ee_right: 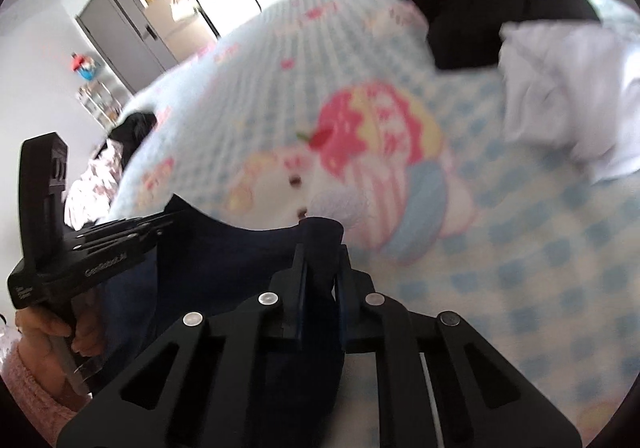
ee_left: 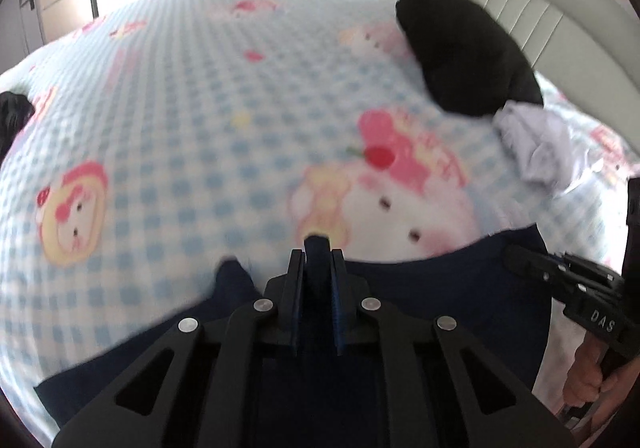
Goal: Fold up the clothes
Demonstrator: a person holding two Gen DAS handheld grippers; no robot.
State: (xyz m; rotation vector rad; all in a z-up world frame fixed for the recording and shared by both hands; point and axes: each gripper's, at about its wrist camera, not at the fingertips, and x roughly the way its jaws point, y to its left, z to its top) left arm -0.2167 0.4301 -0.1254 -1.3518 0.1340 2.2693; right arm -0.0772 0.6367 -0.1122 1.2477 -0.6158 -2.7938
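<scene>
Navy garment (ee_left: 400, 288) edge pinched in both grippers, left gripper (ee_left: 318, 256) jaws narrow on fabric, right gripper (ee_right: 320, 252) likewise

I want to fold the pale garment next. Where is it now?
The pale lilac garment lies crumpled at the right in both views, on the checked bedspread, touching the near end of the black garment.

Blurred by motion throughout: checked bedspread (ee_left: 192, 135) and its cartoon prints, edges soft. Navy garment (ee_left: 420, 312) cut off by the near frame edge, shape not readable. Black item (ee_left: 12, 115) at far left mostly out of frame. White cloth (ee_right: 560, 95) smeared, kind indeterminable.
</scene>
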